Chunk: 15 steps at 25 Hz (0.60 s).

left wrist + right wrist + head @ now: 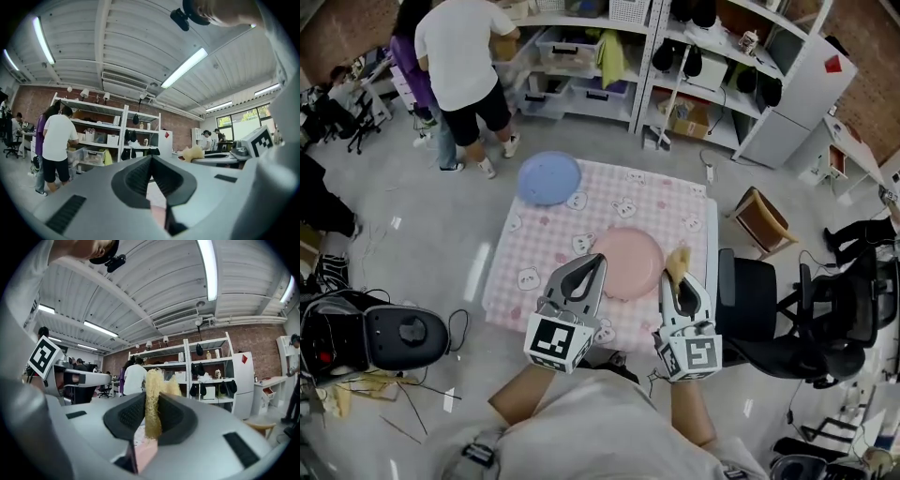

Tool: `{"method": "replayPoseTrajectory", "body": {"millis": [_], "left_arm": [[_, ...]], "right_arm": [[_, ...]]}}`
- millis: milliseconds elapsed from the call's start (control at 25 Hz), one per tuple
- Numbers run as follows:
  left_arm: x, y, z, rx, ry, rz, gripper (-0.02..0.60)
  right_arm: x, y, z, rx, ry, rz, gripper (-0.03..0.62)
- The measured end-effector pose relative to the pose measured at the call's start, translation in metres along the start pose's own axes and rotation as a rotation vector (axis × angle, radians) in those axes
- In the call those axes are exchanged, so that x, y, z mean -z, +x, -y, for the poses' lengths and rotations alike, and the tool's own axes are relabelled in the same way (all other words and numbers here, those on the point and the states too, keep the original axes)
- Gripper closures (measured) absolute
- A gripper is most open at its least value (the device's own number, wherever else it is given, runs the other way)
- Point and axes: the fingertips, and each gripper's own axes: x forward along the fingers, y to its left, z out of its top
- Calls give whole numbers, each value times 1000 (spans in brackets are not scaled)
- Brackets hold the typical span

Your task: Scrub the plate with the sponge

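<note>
1. at the left far corner of the table [525, 253], a blue plate [548, 178] lies flat, well apart from both grippers. we leave it alone.
2. the left gripper [597, 261] hangs above the near part of the table. its jaws are pressed together at the tips with nothing between them. its tips point at the left rim of the pink plate, and we cannot tell whether they touch it.
3. the pink plate [630, 258] lies flat on the checked cloth, between the two grippers and near the front edge. we judge it to be the plate to scrub. it looks stiff and smooth, so it will likely slide on the cloth under a push. the rim nearest the left gripper is the place to pin or pinch it.
4. the right gripper [680, 277] is pinching the yellow sponge [678, 260] at the plate's right rim. the sponge is fibrous, soft and light, and the jaws squeeze it thin. its frayed top stands out past the tips, and that free end should meet the plate.
5. scrubbing looks not yet begun. we judge that light pressure is enough, since hard pressure would only fold the sponge.
</note>
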Motion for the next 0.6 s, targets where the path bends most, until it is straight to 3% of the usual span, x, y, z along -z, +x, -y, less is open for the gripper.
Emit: {"method": "replayPoseTrajectory", "body": {"millis": [600], "left_arm": [[-5, -9, -13, -8, -21, 29, 571]], "right_arm": [[-13, 6, -9, 11, -32, 25, 528]]}}
